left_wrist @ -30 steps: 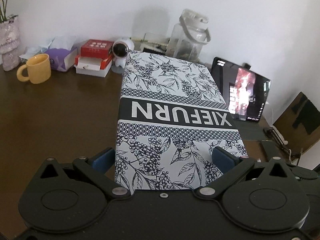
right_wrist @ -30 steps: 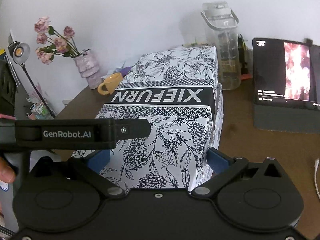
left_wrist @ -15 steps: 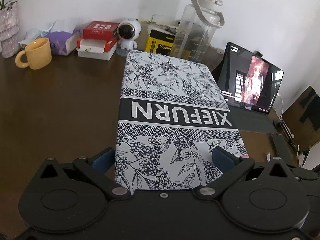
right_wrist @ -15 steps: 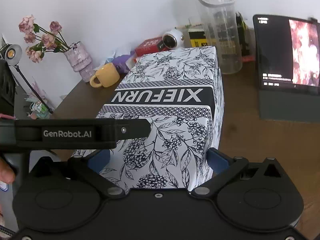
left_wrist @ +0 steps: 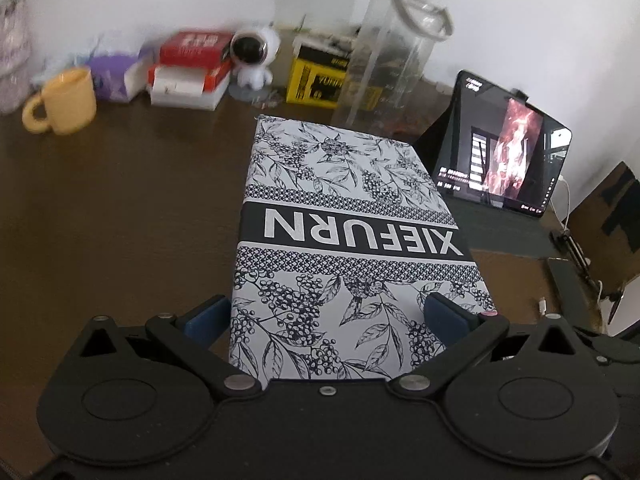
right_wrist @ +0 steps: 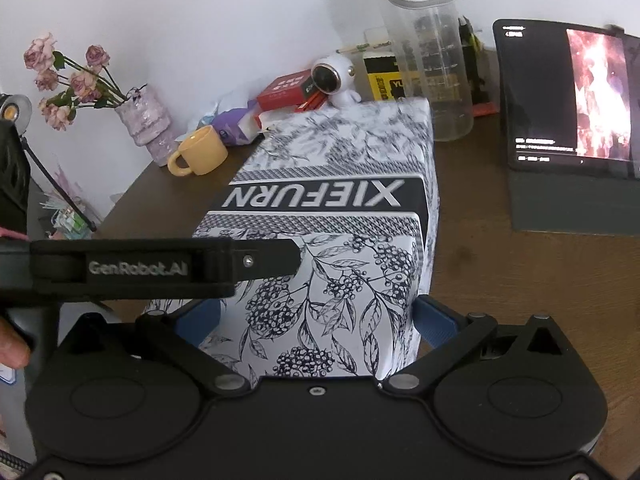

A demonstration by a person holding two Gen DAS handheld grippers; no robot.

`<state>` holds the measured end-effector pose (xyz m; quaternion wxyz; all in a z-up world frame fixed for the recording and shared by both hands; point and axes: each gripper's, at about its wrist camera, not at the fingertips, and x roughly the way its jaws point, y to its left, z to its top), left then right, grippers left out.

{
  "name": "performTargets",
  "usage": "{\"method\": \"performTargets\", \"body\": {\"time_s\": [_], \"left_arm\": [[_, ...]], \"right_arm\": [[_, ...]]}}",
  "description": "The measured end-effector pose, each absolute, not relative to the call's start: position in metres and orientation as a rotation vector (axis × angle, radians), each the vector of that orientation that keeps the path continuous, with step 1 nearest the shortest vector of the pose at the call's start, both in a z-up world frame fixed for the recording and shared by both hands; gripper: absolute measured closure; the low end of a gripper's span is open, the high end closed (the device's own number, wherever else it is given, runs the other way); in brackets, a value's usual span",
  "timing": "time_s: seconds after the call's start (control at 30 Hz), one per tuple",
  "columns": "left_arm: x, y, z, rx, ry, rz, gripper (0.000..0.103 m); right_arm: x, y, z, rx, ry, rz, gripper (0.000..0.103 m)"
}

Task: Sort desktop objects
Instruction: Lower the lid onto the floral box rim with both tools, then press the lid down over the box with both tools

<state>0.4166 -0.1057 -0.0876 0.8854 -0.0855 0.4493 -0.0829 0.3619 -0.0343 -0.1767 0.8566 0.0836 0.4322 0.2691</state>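
A long box (left_wrist: 352,240) printed with black-and-white leaves and the word XIEFURN fills the middle of both views, also seen as the box (right_wrist: 332,216) from the right wrist. My left gripper (left_wrist: 326,316) is shut on its near end, with a blue pad pressed against each long side. My right gripper (right_wrist: 316,318) clamps the same near end the same way. The left gripper's black body (right_wrist: 140,268), marked GenRobot.AI, crosses the right wrist view over the box's left corner. Whether the box's underside touches the desk is hidden.
On the brown desk (left_wrist: 120,208) stand a yellow mug (left_wrist: 64,100), red and white boxes (left_wrist: 192,68), an astronaut figure (left_wrist: 254,56), a yellow box (left_wrist: 316,80), a clear bottle (left_wrist: 388,56) and a lit tablet (left_wrist: 504,152). A vase of flowers (right_wrist: 144,120) stands at the far left. A person's fingertip (right_wrist: 12,350) shows.
Both views now look down more steeply on the desk. The things along the back wall have come out from behind the box's far edge. Both grips on the box are unchanged.
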Motion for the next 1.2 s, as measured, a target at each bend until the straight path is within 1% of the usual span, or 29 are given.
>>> {"method": "performTargets", "body": {"time_s": [0.3,0.5,0.7,0.97,1.1,1.2], "left_arm": [[0.418,-0.105,-0.087,-0.159,0.949,-0.182,0.000],[0.412,-0.107,-0.084,-0.101,0.970,-0.210,0.000],[0.414,-0.107,-0.087,-0.083,0.977,-0.211,0.000],[0.427,-0.102,-0.089,-0.072,1.058,-0.223,0.000],[0.433,-0.102,-0.101,-0.043,1.115,-0.220,0.000],[0.435,-0.097,-0.105,-0.063,1.121,-0.221,0.000]], "right_arm": [[0.363,-0.034,-0.180,0.158,0.907,0.578,0.001],[0.364,-0.041,-0.177,0.169,0.921,0.601,0.006],[0.367,-0.042,-0.178,0.152,0.936,0.621,0.006],[0.378,-0.038,-0.179,0.126,0.994,0.634,0.006],[0.385,-0.035,-0.182,0.116,1.041,0.632,0.006],[0.390,-0.029,-0.190,0.089,1.086,0.617,0.007]]}}
